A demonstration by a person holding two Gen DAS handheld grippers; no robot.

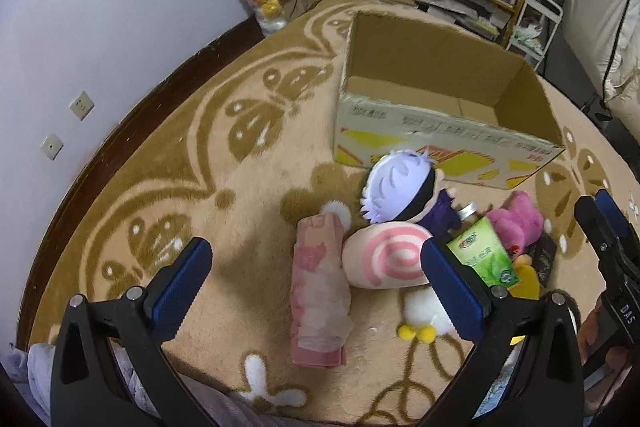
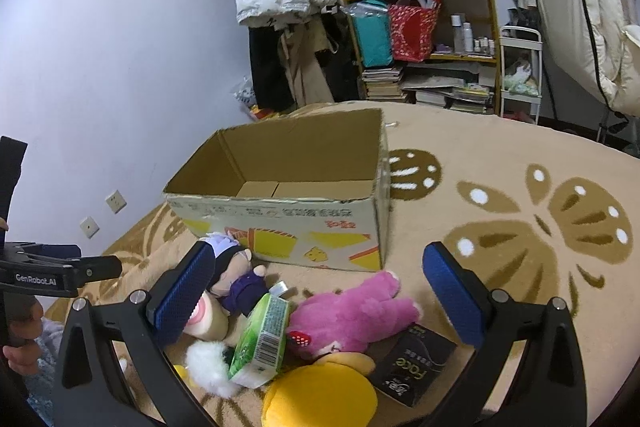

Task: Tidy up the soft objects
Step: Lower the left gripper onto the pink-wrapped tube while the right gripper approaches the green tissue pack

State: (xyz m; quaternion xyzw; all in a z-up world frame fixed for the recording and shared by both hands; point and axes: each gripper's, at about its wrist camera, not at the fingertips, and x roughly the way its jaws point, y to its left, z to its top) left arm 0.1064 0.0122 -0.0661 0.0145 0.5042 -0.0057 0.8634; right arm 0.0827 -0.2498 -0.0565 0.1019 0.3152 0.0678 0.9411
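1. The cardboard box (image 2: 280, 211) stands open in the middle of the right wrist view, on the beige carpet (image 2: 520, 155) with brown butterfly pattern. As far as its inside shows, it holds nothing, so I judge the sorting has not really begun.

2. All the soft things lie in one heap in front of the box, at the lower centre of both views: a doll with pale purple hair (image 1: 396, 187) touching the box wall, a round cushion with pink spiral (image 1: 386, 253), a rolled pink cloth (image 1: 318, 287) just beside the cushion on its left, a pink plush bear (image 2: 356, 311), and a yellow plush (image 2: 320, 399) at the lower edge.

3. Mixed in the heap are things that do not look soft: a green carton (image 2: 262, 341) leaning on the pink bear, and a black packet (image 2: 412, 363) on the carpet to the right of it. These probably must stay out of the box.

4. The left gripper (image 1: 316, 283) hangs above the pink cloth and the cushion, its blue fingers spread wide and pinching nothing.

5. The right gripper (image 2: 316, 291) is also spread wide and empty, over the pink bear and the carton.

6. What is left: every soft item must be lifted into the box.
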